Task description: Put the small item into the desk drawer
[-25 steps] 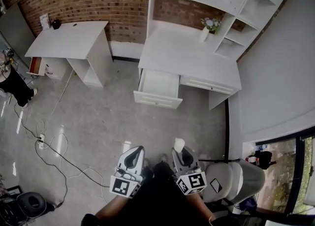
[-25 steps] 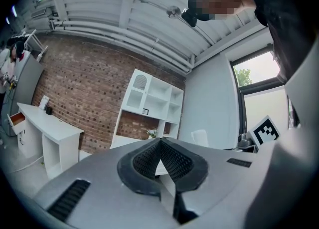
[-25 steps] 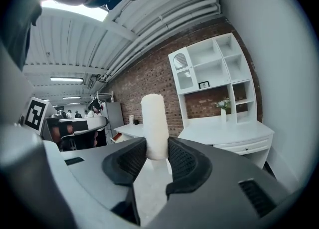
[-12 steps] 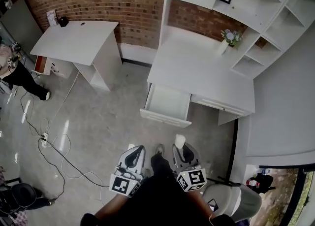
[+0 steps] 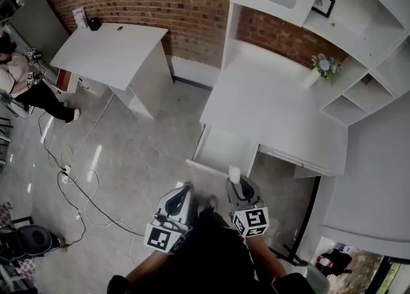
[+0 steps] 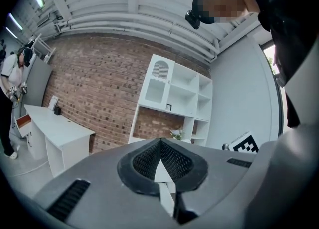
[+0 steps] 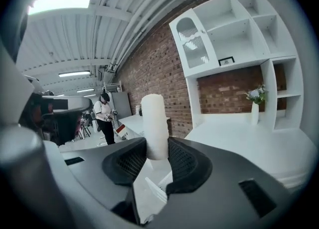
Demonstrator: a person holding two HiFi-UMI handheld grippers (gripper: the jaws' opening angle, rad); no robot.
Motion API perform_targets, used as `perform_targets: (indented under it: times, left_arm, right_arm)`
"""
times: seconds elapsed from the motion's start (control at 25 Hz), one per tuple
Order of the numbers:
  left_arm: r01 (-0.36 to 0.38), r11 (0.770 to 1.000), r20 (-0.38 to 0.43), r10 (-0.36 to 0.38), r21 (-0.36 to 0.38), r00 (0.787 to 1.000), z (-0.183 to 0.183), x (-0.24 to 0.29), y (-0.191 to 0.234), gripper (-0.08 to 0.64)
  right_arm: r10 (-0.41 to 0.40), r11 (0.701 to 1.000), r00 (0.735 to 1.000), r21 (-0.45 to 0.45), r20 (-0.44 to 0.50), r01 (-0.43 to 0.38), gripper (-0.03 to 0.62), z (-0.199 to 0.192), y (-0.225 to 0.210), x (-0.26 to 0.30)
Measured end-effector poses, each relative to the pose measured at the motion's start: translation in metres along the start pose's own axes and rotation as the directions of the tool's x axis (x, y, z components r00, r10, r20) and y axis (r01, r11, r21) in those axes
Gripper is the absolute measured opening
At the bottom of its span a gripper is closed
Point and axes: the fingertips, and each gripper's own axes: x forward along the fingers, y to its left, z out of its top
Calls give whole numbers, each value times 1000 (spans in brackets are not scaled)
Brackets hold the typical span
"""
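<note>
Right gripper (image 7: pixel 155 159): jaws clamped on the lower end of the small white cylinder (image 7: pixel 153 118), which stands upright out of them.
Left gripper (image 6: pixel 160 159): jaws closed together, nothing between them.
Handling: it is probably light and slightly soft; gripped so low it may tilt, so mid-height seems safer.
Count: one cylinder; two grippers; one open drawer (image 5: pixel 221 152), beyond the jaws at the near left of the worktop (image 5: pixel 275 100).

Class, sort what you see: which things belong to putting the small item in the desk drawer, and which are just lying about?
Part of the job: white cylinder, held in the jaws of the right gripper; open drawer; desk.

Just lying about: vase of flowers; picture frame; second desk; floor cables.
</note>
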Motion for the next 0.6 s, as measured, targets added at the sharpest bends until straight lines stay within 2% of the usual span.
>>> perform_targets:
  times: [0.36, 0.48, 0.6]
  left_arm:
    - [18, 999, -50, -20, -48, 999, -12, 78, 55, 20]
    - [37, 998, -75, -41, -47, 996, -15, 109, 82, 20]
    - [60, 998, -105, -62, -26, 993, -17, 136, 103, 20]
  right_arm:
    - [-2, 1000, 988, -2, -155, 2, 143, -41, -39, 111]
    - [-15, 1000, 969, -26, -245, 8, 143, -64, -49, 152]
    - [-18, 1000, 933, -27, -359, 9, 143, -105, -62, 188]
